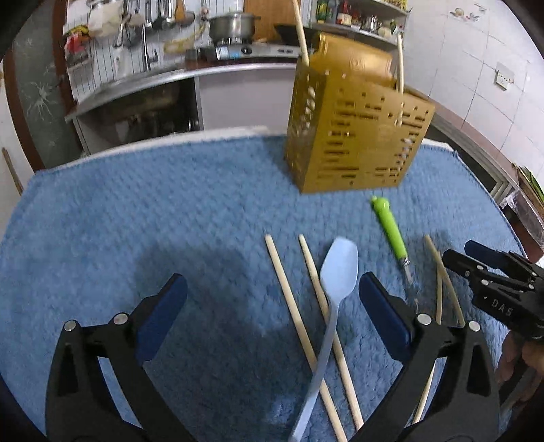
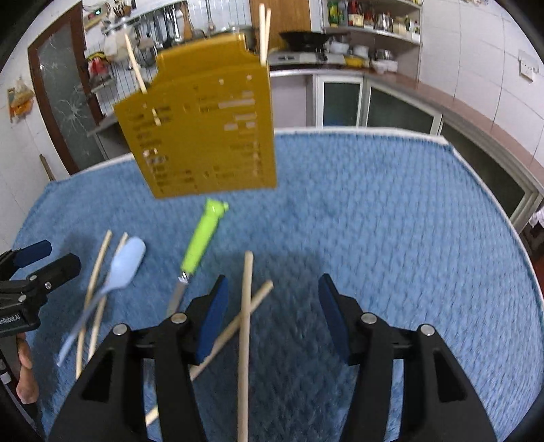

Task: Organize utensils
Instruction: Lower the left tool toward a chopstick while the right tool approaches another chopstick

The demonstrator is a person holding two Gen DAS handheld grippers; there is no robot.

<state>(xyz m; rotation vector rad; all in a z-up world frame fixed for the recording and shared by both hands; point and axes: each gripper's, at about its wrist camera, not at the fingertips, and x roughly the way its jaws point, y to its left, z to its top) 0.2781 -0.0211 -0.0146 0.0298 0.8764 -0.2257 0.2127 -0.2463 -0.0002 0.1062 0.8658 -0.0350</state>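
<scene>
A yellow perforated utensil holder (image 1: 357,136) (image 2: 204,136) stands on the blue mat with chopsticks (image 1: 301,34) sticking out of it. My left gripper (image 1: 272,294) is open wide just above the mat. Two chopsticks (image 1: 292,306) and a pale blue spoon (image 1: 340,268) lie between its fingers, untouched. A green-handled knife (image 1: 391,227) (image 2: 200,238) lies in front of the holder. My right gripper (image 2: 272,295) (image 1: 457,250) is open over two crossed chopsticks (image 2: 245,323), with the pads apart from them. The left gripper (image 2: 61,255) shows at the left edge of the right wrist view.
The blue mat (image 1: 136,204) (image 2: 408,221) covers the whole tabletop, bare on its left and far right. Behind it run a kitchen counter (image 1: 170,78), a stove with a pot (image 1: 231,25) and shelves of bottles (image 2: 370,20). A person's hand (image 2: 25,374) holds the left gripper.
</scene>
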